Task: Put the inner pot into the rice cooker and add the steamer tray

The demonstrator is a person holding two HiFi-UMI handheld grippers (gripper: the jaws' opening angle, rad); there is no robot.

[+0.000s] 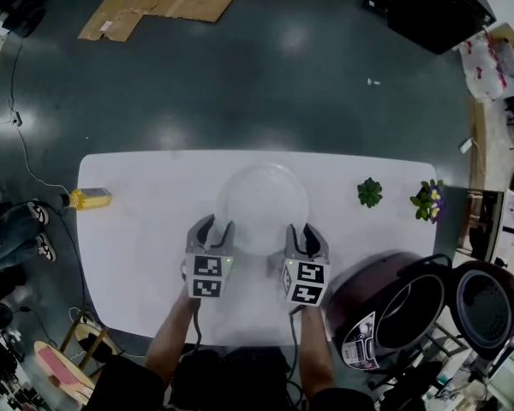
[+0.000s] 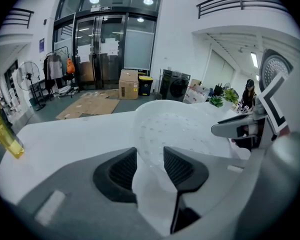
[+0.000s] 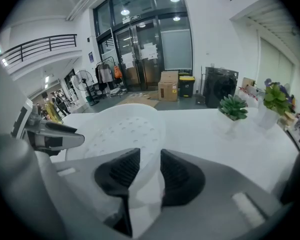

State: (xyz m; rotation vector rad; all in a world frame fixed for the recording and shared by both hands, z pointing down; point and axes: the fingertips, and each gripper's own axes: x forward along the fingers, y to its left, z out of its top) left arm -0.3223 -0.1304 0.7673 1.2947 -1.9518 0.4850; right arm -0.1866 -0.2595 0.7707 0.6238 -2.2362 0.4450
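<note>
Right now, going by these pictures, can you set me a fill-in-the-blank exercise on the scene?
The white steamer tray rests on the ___.
The left gripper and right gripper each grip its near ___.
The rice cooker has its lid standing ___.
Missing words: table; rim; open.
</note>
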